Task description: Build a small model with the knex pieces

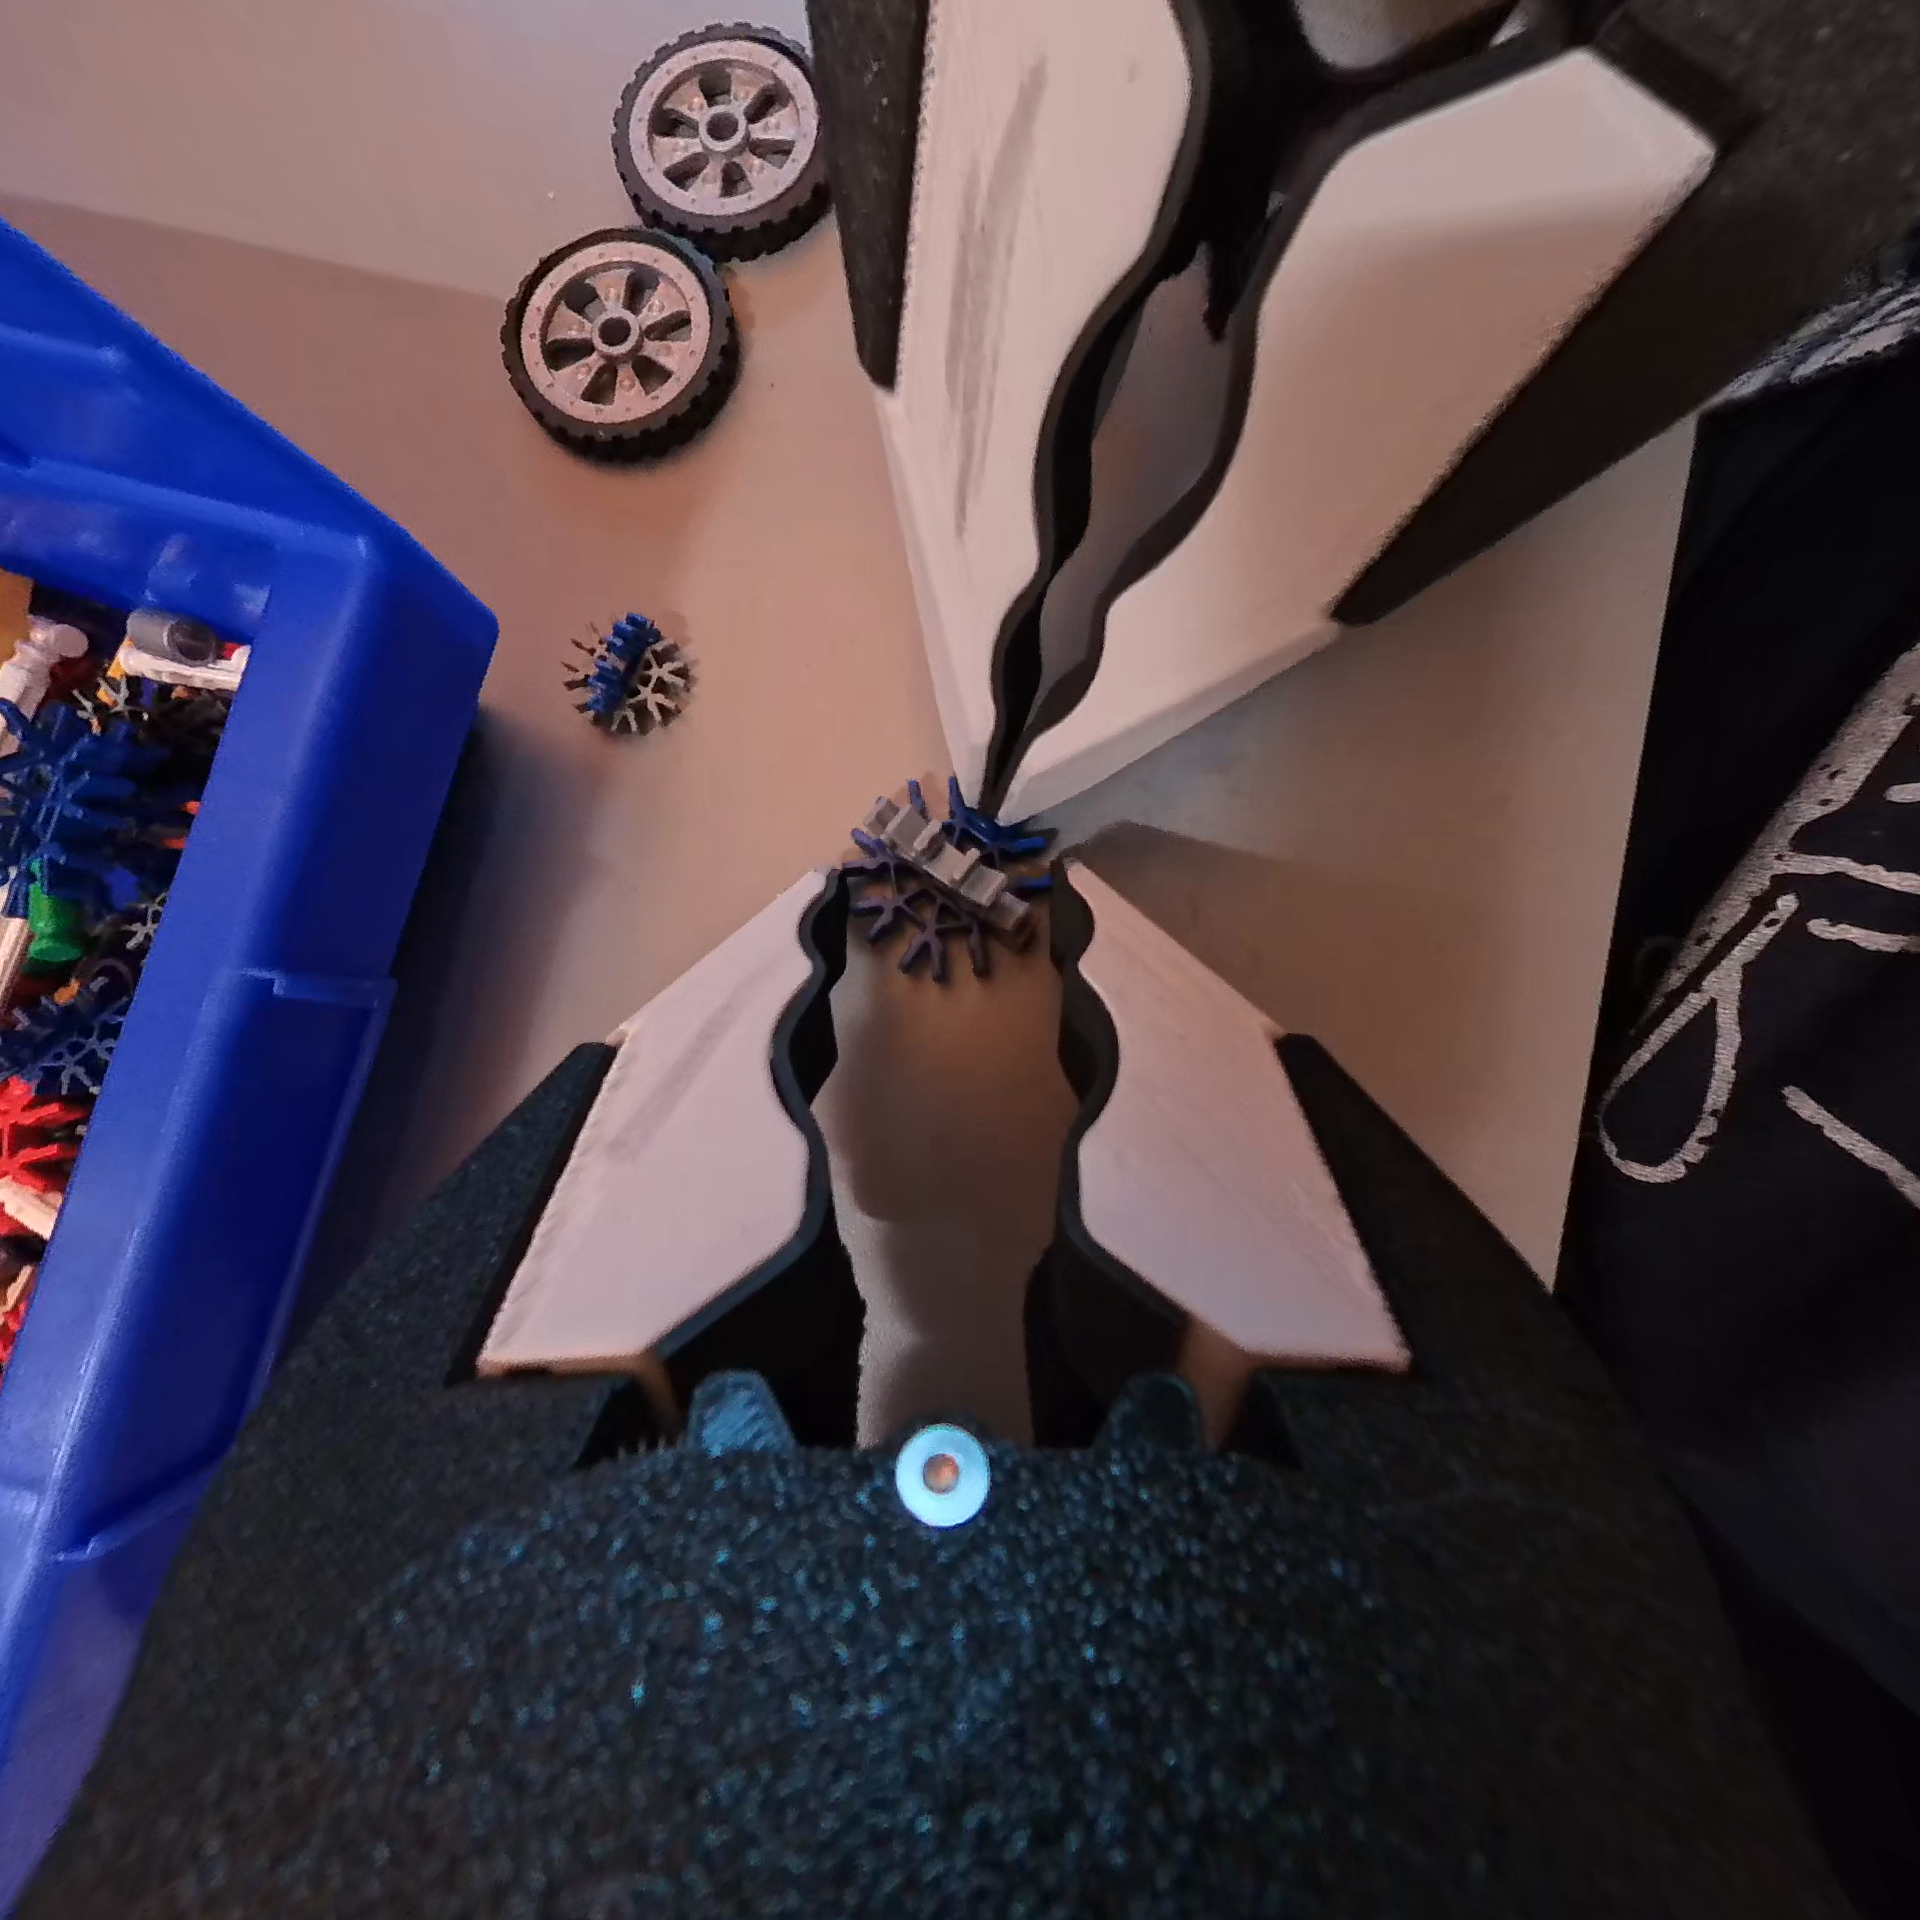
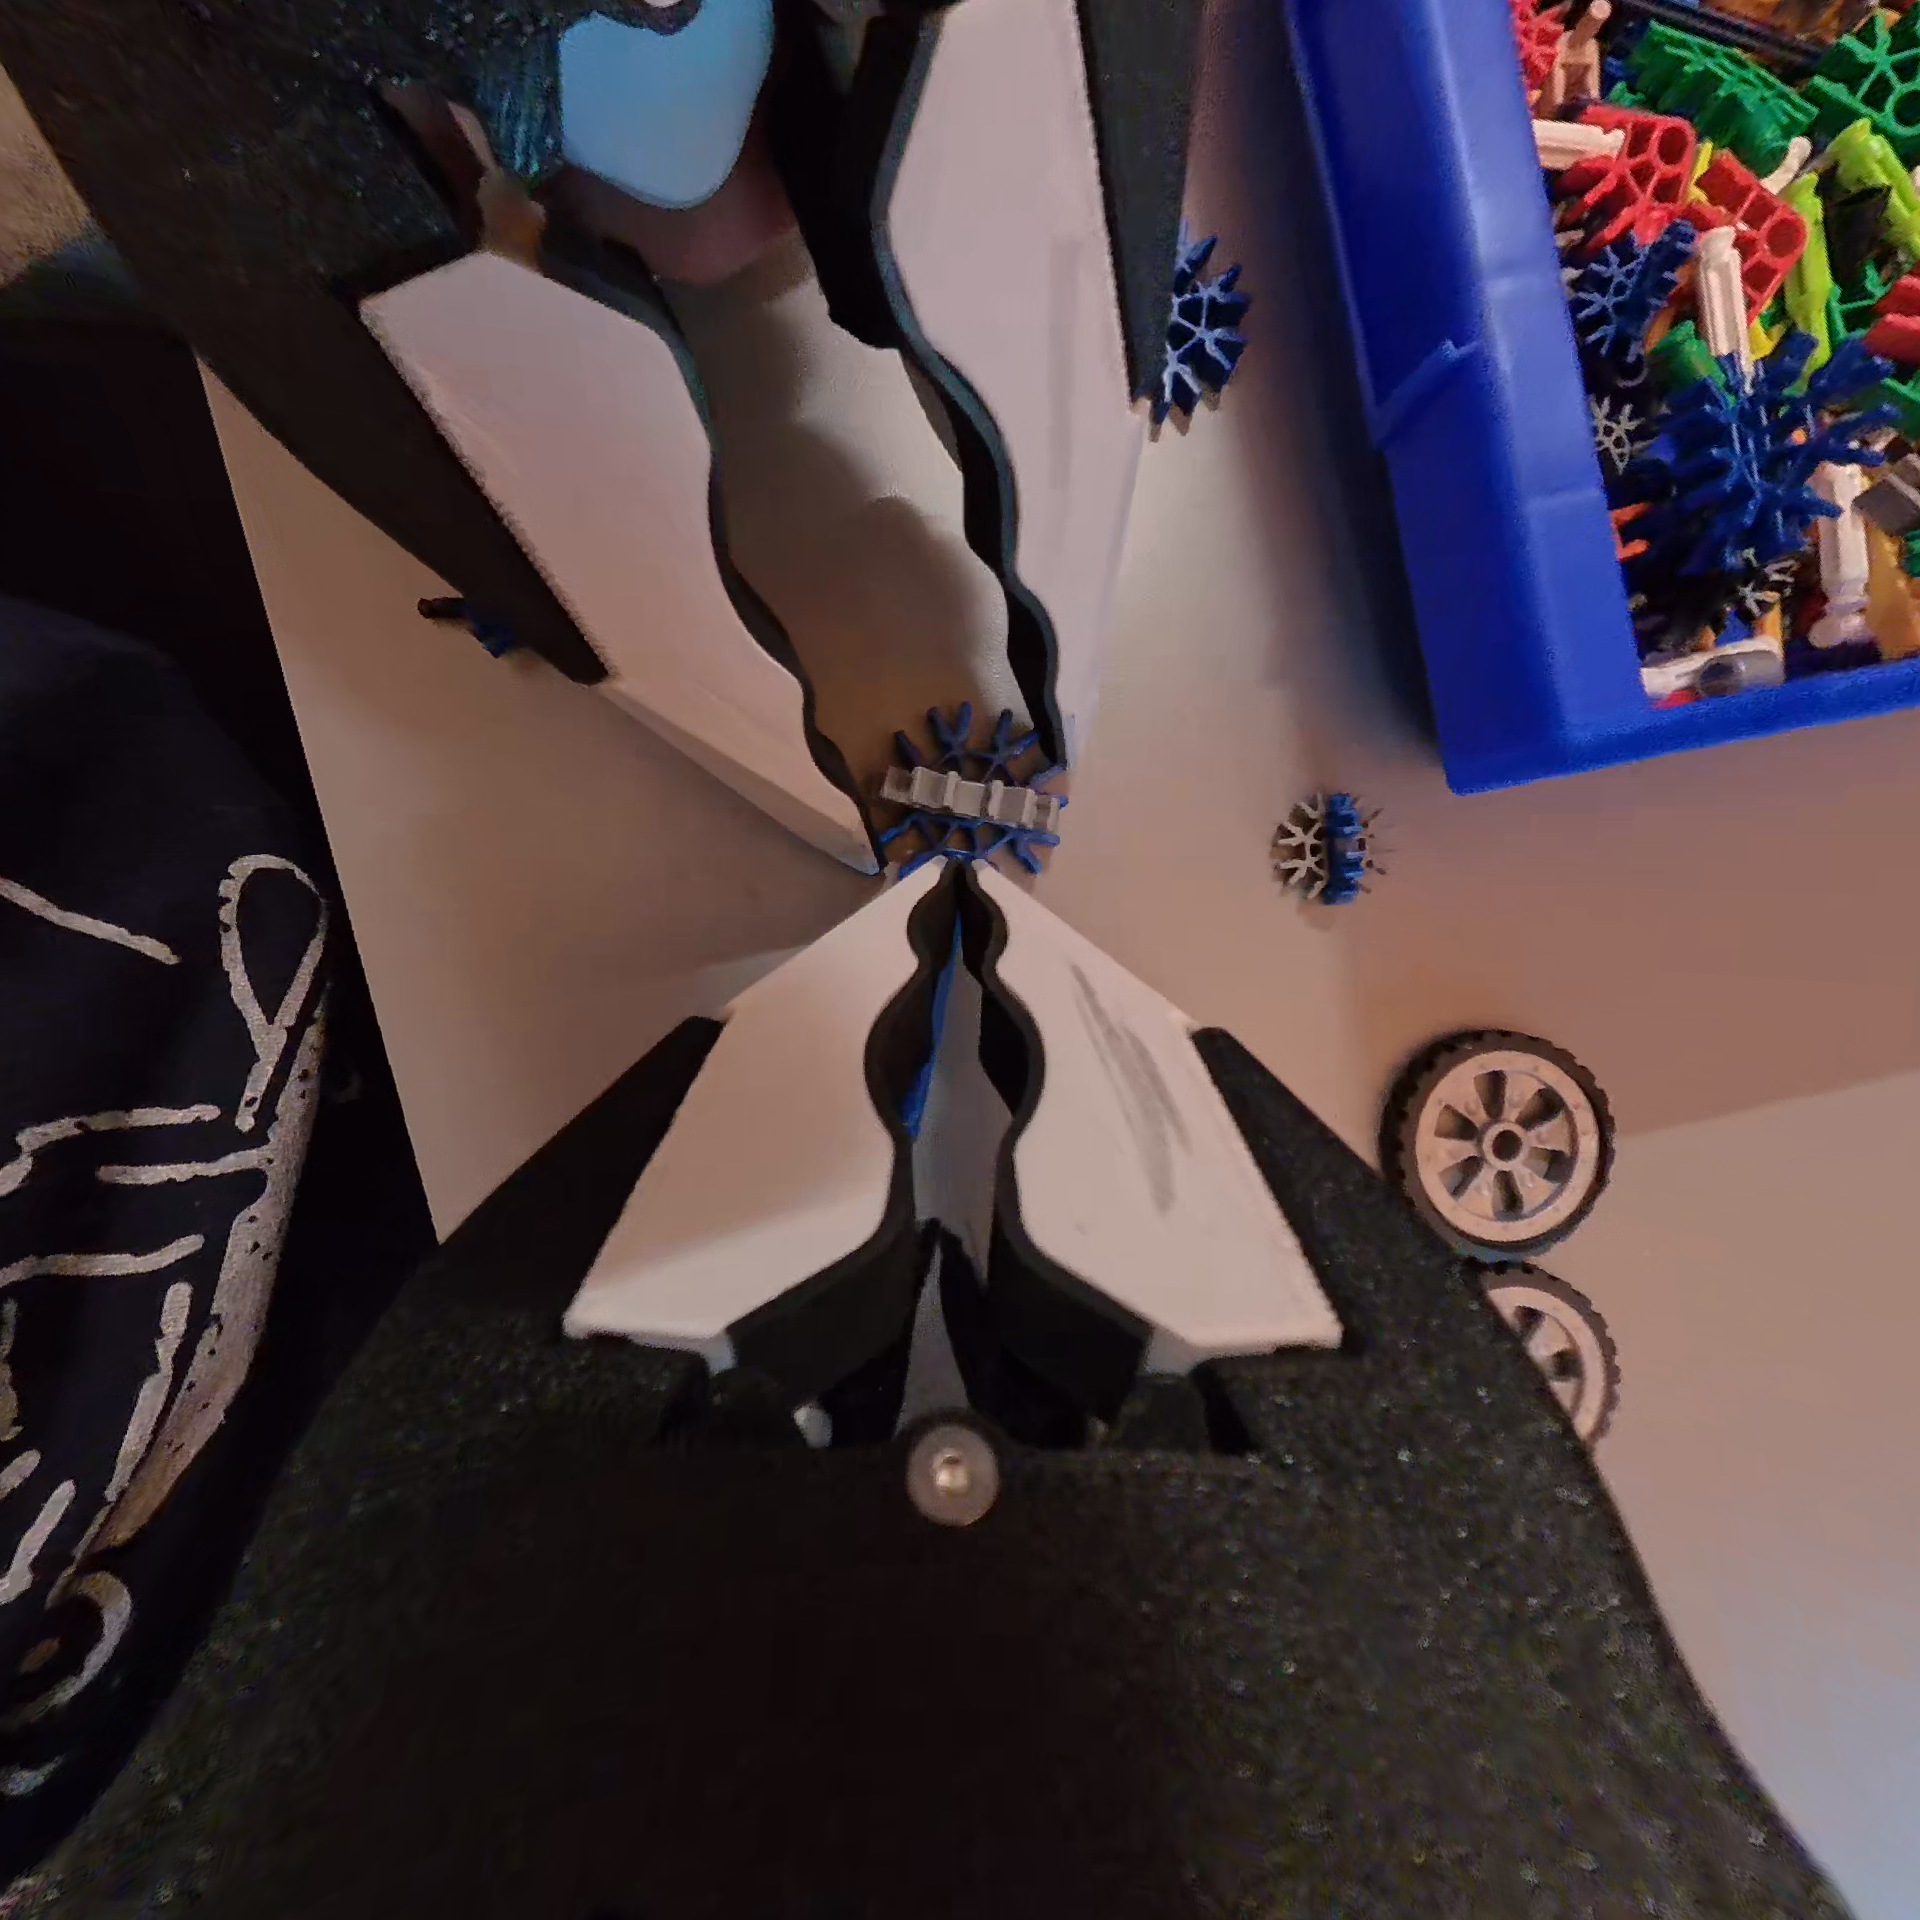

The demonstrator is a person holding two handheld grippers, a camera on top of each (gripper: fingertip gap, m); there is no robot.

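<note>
Pinching connector cluster (image 2: 971, 805) (blue-grey), right gripper (image 2: 958, 883), left gripper (image 1: 940, 883) apart

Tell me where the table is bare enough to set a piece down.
Bare table lies beyond the two wheels, and between the small connector cluster and those wheels. It is crowded by the blue bin and where both grippers meet.

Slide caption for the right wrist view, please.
Right gripper shut on a blue-and-grey connector cluster, open left gripper facing it, beside a blue parts bin.
</note>
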